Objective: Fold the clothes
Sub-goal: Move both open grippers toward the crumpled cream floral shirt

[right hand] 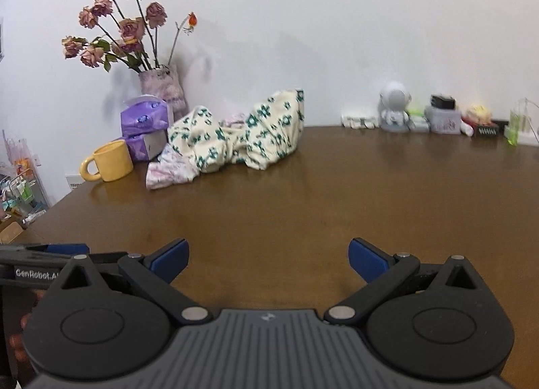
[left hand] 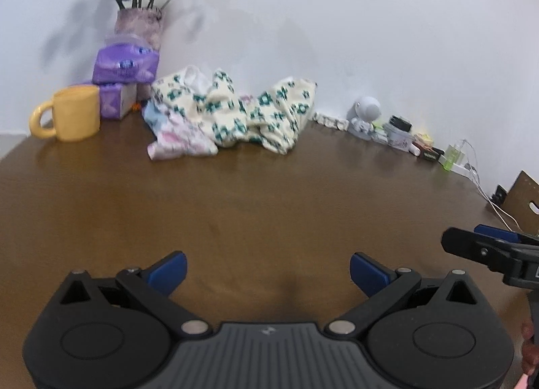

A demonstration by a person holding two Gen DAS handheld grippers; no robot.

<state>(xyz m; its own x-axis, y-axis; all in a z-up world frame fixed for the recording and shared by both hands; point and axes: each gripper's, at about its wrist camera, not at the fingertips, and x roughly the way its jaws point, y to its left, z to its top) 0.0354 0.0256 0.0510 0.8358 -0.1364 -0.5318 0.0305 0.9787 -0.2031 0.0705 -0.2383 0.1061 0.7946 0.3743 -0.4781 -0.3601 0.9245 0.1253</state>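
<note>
A crumpled cream garment with green flower print (left hand: pixel 235 112) (right hand: pixel 235 134) lies in a heap at the far side of the brown table (left hand: pixel 235 207) (right hand: pixel 320 193), against the wall. A pale pink and blue garment (left hand: pixel 178 139) (right hand: pixel 171 171) sticks out from under its left end. My left gripper (left hand: pixel 268 271) hangs open over bare table, well short of the heap, with nothing between its blue pads. My right gripper (right hand: pixel 268 259) is likewise open and empty, near the front of the table. Each gripper shows at the edge of the other's view.
A yellow mug (left hand: pixel 72 114) (right hand: pixel 109 161) stands left of the clothes, with purple tissue packs (left hand: pixel 124 68) (right hand: pixel 145 119) and a vase of dried roses (left hand: pixel 139 23) (right hand: pixel 165 85) behind it. An astronaut figure (left hand: pixel 365 116) (right hand: pixel 394 107), small jars and cables line the back right.
</note>
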